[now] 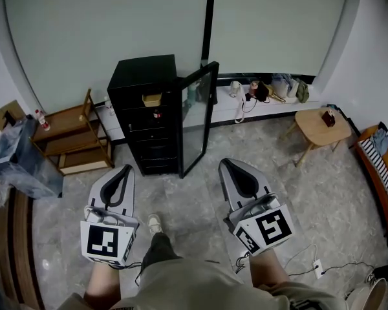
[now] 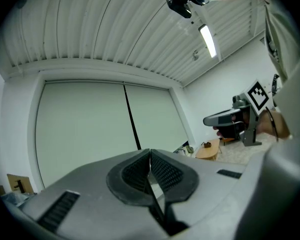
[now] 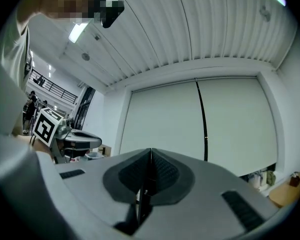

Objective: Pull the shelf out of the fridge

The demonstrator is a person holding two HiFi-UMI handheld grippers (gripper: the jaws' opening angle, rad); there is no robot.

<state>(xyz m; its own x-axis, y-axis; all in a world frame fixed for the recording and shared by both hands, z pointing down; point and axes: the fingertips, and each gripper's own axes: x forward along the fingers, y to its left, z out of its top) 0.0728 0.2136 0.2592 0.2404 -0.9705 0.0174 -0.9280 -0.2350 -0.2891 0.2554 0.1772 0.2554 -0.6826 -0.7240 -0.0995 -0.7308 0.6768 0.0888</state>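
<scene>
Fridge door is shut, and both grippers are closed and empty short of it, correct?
No, the fridge door stands open, as the head view shows. The left gripper and right gripper are indeed closed and empty, short of it.

Ahead of my fingers, in the gap between the left gripper (image 1: 125,170) and the right gripper (image 1: 228,163) and well apart from both, stands the fridge (image 1: 145,82), with shelves (image 1: 145,131) stacked inside it. Its door (image 1: 197,118) stands open on the side nearer my right fingers. A wooden rack (image 1: 74,137) sits beyond my left fingers, left of the fridge. A small table (image 1: 320,126) stands ahead and right of my right fingers, before a cluttered ledge (image 1: 271,105) along the wall.
</scene>
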